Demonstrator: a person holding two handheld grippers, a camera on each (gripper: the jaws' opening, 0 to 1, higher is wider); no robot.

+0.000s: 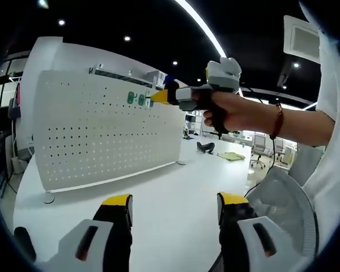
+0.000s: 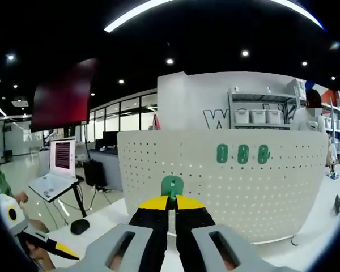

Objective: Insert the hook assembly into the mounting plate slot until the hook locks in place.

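Note:
A white pegboard mounting plate [image 1: 102, 130] stands upright on the white table [image 1: 170, 187]. In the right gripper view the pegboard [image 2: 215, 187] carries three green hooks [image 2: 243, 153] in a row near its top. My right gripper [image 2: 171, 203] is shut on another green hook [image 2: 171, 185], held upright in front of the board and apart from it. From the left gripper view, the right gripper [image 1: 158, 97] hovers by the board's upper right, close to two mounted green hooks [image 1: 136, 99]. My left gripper [image 1: 174, 201] is open and holds nothing, low over the table.
A person's hand [image 1: 226, 110] holds the right gripper. A white fan [image 1: 283, 204] stands at the table's right edge. A laptop [image 2: 59, 167] on a stand and a mouse [image 2: 79, 226] lie left of the board. Shelves with bins [image 2: 258, 116] and a person [image 2: 311, 116] are behind.

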